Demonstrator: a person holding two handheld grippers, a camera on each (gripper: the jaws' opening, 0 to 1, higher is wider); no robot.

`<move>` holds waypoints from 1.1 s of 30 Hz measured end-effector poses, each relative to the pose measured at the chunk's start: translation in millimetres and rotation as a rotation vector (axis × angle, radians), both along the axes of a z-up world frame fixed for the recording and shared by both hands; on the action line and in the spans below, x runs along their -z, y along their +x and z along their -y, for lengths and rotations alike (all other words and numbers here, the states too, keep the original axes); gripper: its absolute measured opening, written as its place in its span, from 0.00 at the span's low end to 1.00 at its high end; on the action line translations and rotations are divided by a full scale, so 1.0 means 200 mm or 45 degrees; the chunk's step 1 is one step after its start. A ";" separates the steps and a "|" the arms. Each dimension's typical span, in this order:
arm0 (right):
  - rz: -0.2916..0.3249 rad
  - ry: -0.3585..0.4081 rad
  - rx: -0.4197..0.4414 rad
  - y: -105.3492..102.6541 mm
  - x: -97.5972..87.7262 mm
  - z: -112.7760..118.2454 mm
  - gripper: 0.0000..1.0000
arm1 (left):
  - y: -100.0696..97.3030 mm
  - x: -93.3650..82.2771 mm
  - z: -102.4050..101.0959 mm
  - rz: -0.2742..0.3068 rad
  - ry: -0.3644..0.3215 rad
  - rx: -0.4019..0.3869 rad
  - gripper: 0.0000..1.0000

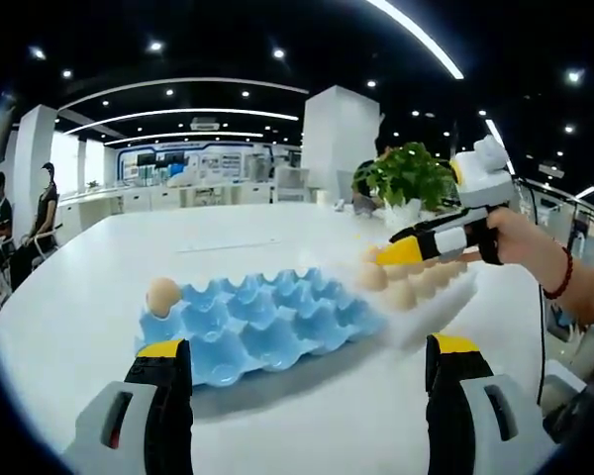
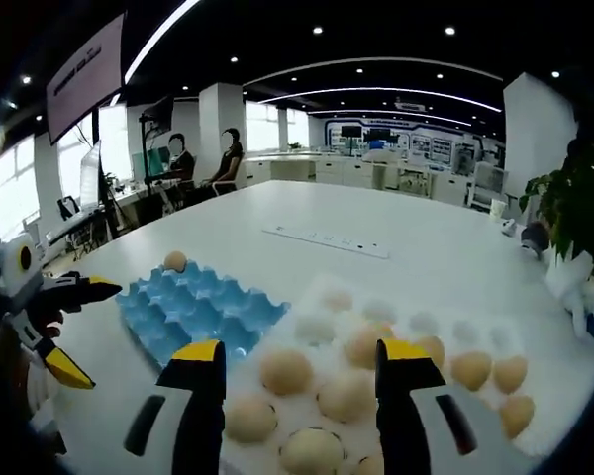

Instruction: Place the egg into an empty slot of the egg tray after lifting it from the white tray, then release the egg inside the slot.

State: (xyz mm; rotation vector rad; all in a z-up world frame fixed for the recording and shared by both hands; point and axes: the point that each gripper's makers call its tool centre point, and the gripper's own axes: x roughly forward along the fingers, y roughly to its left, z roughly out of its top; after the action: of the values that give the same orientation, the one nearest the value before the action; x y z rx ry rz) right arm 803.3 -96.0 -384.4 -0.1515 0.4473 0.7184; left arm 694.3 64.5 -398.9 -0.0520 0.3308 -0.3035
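Fingers of my right gripper (image 2: 300, 396) are hovering open over the white tray (image 2: 564, 421), at twelve o'clock, choosing an egg (image 2: 345, 394); left gripper (image 1: 307, 381) is waiting open too.

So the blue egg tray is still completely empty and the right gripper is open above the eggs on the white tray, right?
Not quite: the blue egg tray already holds one egg in a corner slot, as the left gripper view shows. The right gripper is indeed open above the eggs on the white tray.
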 end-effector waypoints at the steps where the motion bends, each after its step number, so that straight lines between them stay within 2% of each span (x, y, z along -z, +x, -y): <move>1: -0.002 0.000 0.001 -0.01 0.00 0.01 0.64 | 0.00 0.00 0.00 0.000 0.000 0.000 1.00; 16: -0.027 0.017 0.022 -0.03 0.01 0.08 0.63 | 0.02 0.01 0.00 -0.005 -0.005 -0.005 1.00; 25: -0.010 0.035 0.088 0.07 0.03 0.11 0.60 | 0.01 0.01 -0.01 -0.009 -0.003 -0.006 1.00; 33: 0.005 0.038 0.117 0.16 0.04 0.06 0.56 | -0.02 0.02 -0.01 -0.016 0.008 -0.009 1.00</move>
State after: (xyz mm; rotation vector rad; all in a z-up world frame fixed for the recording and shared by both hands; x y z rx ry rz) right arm 834.9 -108.9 -392.5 -0.1032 0.4369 0.6343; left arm 690.5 65.7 -402.4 -0.0490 0.3436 -0.2949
